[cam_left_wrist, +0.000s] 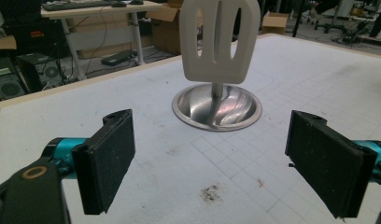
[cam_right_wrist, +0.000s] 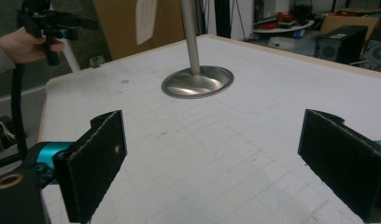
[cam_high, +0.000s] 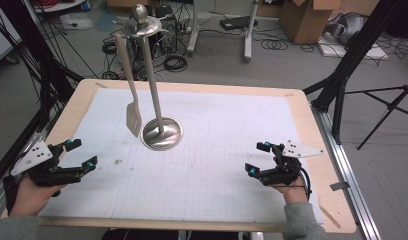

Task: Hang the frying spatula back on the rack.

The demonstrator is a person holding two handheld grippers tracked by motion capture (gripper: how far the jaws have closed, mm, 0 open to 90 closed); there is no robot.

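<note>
Where the spatula [cam_high: 133, 107] hangs from the stand [cam_high: 162, 132], blade down and clear of the mat [cam_high: 217, 150], just at 9 o'clock of the stand's base. Handle hooked at the stand's top. Seen in the left gripper view as a slotted cream blade [cam_left_wrist: 220, 42] straight ahead at 12 o'clock, in front of the pole and above the round steel base [cam_left_wrist: 217, 107].

Left gripper [cam_high: 78, 154]: at 8 o'clock of the base, well apart from it, jaws wide open, holding nothing. Own pads [cam_left_wrist: 107, 163] spread to either edge of the left gripper view, bare mat between.

Right gripper [cam_high: 259, 159]: at 4 o'clock of the base, well apart, jaws wide open, empty. Base [cam_right_wrist: 197, 81] at 12 o'clock in the right gripper view; left gripper [cam_right_wrist: 55, 22] at 10 o'clock there.

Table [cam_high: 317, 150]: wooden edge around the mat.
</note>
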